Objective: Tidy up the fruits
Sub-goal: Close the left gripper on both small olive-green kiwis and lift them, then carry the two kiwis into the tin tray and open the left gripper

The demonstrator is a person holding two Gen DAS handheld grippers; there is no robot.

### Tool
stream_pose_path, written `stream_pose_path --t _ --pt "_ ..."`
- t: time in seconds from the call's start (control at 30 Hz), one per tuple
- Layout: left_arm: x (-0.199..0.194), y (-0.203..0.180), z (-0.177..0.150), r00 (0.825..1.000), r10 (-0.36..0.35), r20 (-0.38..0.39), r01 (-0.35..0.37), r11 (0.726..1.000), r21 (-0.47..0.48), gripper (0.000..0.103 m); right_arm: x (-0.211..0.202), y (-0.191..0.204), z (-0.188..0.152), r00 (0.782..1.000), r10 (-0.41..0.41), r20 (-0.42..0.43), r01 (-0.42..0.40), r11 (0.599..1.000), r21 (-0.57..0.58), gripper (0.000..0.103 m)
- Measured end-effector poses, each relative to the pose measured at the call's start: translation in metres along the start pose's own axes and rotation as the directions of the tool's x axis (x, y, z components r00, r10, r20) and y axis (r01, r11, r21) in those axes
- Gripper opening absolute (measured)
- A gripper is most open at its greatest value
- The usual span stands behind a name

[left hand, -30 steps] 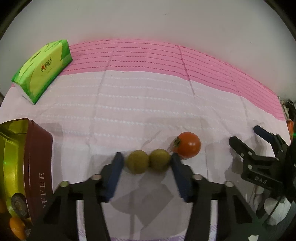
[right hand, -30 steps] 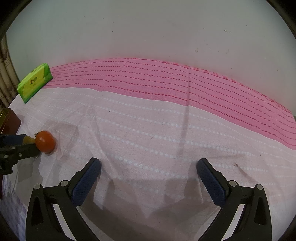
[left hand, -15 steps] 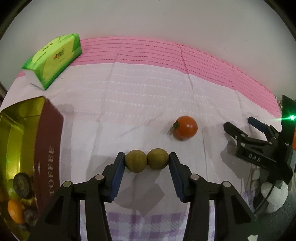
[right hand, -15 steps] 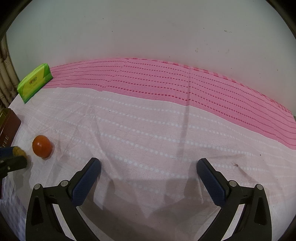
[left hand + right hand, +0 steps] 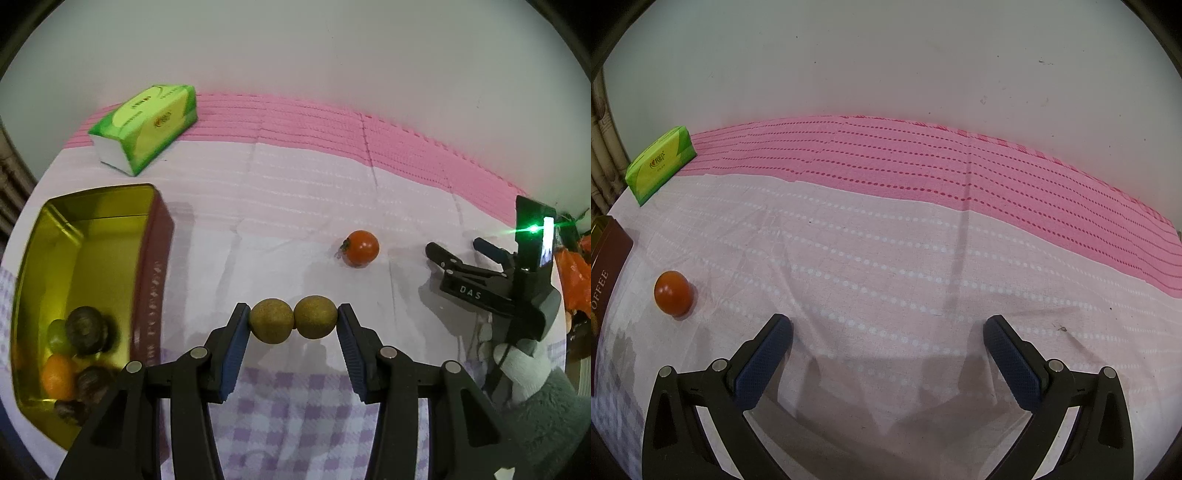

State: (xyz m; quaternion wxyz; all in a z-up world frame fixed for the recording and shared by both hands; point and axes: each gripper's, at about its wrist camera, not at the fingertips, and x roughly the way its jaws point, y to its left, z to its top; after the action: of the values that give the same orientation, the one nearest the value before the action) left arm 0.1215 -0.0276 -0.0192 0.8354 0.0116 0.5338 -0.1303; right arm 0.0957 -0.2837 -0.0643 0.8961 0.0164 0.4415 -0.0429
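Note:
My left gripper (image 5: pixel 293 323) is shut on two brown round fruits (image 5: pixel 271 320) held side by side between its pads, lifted above the cloth. A red tomato (image 5: pixel 361 247) lies on the cloth beyond them; it also shows in the right wrist view (image 5: pixel 673 292) at the far left. A gold and maroon tin (image 5: pixel 92 206) stands at the left with several fruits (image 5: pixel 79 332) in its near end. My right gripper (image 5: pixel 886 350) is open and empty over the cloth; it also shows in the left wrist view (image 5: pixel 458 249) right of the tomato.
A green tissue pack (image 5: pixel 146 123) lies at the back left by the wall, also in the right wrist view (image 5: pixel 659 164). The tin's maroon side (image 5: pixel 605 266) shows at the right wrist view's left edge. A pink and white cloth (image 5: pixel 923 240) covers the table.
My left gripper has lifted the two brown fruits and drawn back and left, away from the tomato; more of the tin has come into view. The right gripper has stayed still.

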Motion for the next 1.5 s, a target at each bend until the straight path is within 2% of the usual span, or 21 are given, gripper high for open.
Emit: stream_pose_path --t 0.2,0.5,0.93,1.13,1.33,1.5 --pt "-0.025 0.017 -0.006 0.999 0.029 0.014 -0.028 1.000 -0.012 0.044 0.000 0.000 0.000 1.000 0.000 0.000 0.000 1.000 0.000 0.103" --pt "-0.057 0.072 -0.014 0.995 0.096 0.026 -0.093 0.989 -0.113 0.044 0.000 0.000 0.000 1.000 0.000 0.000 0.000 1.000 0.000 0.103" --pt "-0.071 0.133 -0.027 0.981 0.194 0.007 -0.189 0.962 -0.197 0.044 0.000 0.000 0.000 1.000 -0.001 0.000 0.001 1.000 0.000 0.103" --pt "-0.070 0.145 -0.042 0.979 0.201 -0.026 -0.202 0.957 -0.208 0.044 0.000 -0.001 0.001 1.000 -0.001 0.000 0.001 1.000 0.000 0.103" --pt "-0.061 0.143 -0.064 0.983 0.169 -0.074 -0.181 0.964 -0.193 0.044 0.000 -0.001 0.001 1.000 -0.001 0.000 0.001 1.000 -0.001 0.103" --pt "-0.057 0.141 -0.069 0.984 0.159 -0.085 -0.173 0.967 -0.186 0.044 0.000 0.000 0.001 1.000 -0.001 0.000 0.001 1.000 0.000 0.103"
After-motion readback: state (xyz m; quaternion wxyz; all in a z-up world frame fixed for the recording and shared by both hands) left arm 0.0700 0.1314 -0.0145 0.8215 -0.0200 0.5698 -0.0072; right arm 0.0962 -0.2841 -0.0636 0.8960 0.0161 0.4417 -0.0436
